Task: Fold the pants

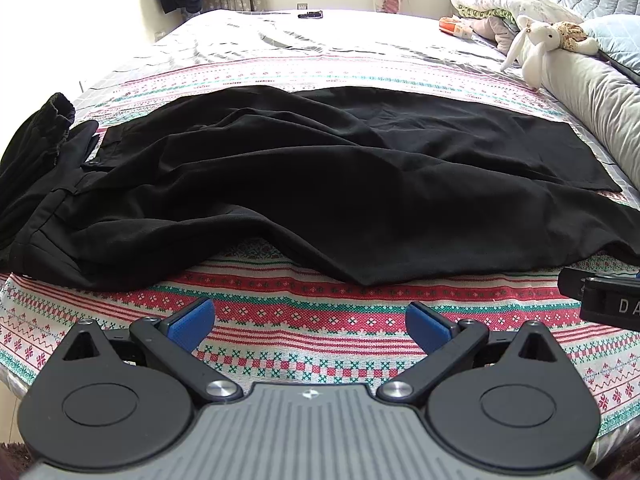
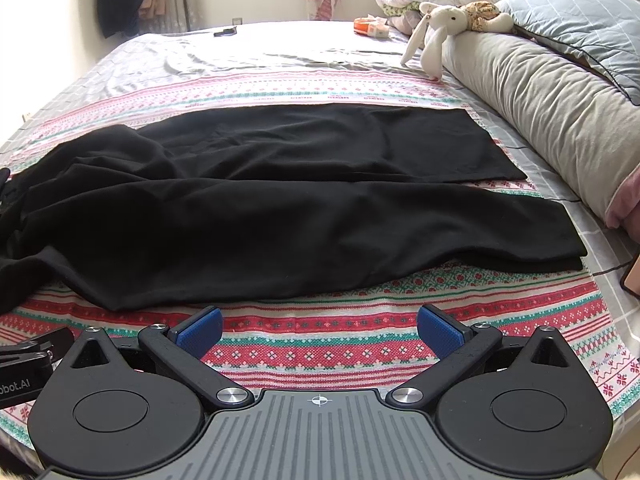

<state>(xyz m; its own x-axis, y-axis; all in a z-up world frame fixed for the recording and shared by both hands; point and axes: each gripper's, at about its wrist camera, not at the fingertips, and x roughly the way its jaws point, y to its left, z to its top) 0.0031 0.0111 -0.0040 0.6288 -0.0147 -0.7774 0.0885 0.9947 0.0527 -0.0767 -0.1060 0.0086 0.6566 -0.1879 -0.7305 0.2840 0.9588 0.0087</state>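
Before the pants' (image 1: 320, 184) near edge, both grippers (image 1: 310, 326) (image 2: 319, 330) hover, fingers wide, over bare blanket (image 2: 320, 344).

- The left wrist view is taken low over the near edge of the bed (image 1: 280, 344), facing across it toward the far wall.
- The left gripper (image 1: 310, 322) is seen at the bottom of its own frame, close to the lens.
- The right wrist view is set just beside it, further right, facing the same way, with the right gripper (image 2: 319, 330) in its foreground.
- The black pants (image 1: 320, 184), the stuffed rabbit (image 1: 536, 46) and the patterned blanket (image 2: 320, 344) are shared by both views.
- Each gripper's edge is caught in the other's frame.
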